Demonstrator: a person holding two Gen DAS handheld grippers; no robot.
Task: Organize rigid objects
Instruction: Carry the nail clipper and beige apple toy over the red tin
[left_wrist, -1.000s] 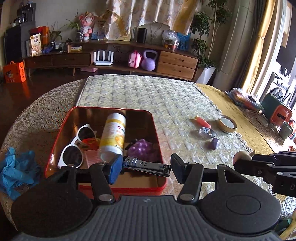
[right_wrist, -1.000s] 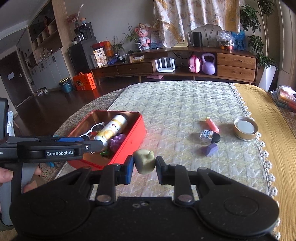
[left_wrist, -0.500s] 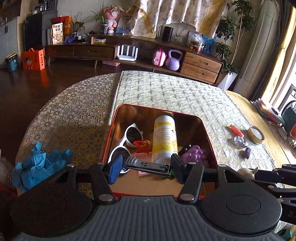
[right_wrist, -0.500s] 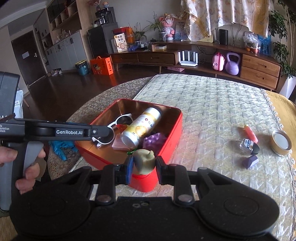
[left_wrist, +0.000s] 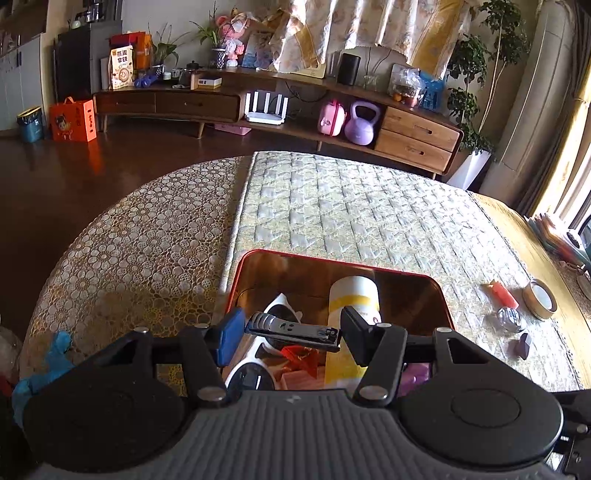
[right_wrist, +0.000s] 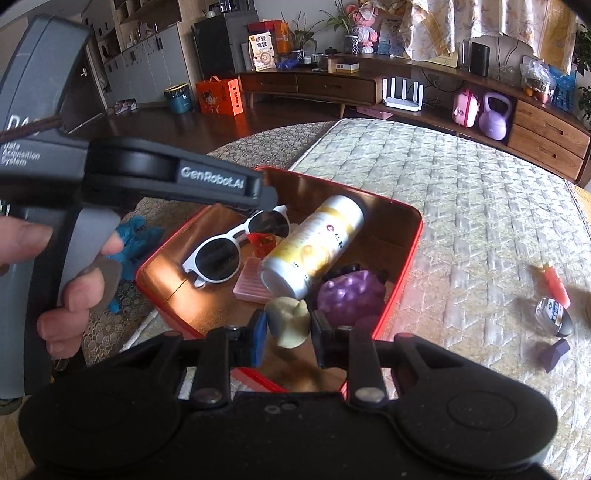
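While your left claw (left_wrist: 291, 334) pinches the nail clipper (left_wrist: 293, 329) crosswise over the red box (left_wrist: 441, 295) and your right claw (right_wrist: 286, 326) pinches the cream toy (right_wrist: 289, 320) above its near edge, both must only go down.

Both grippers are black, with round knuckle discs and silver screws. The left gripper (left_wrist: 288, 334) has one blue pad (left_wrist: 229, 334). Its grey handle reads "GenRobot.AI".
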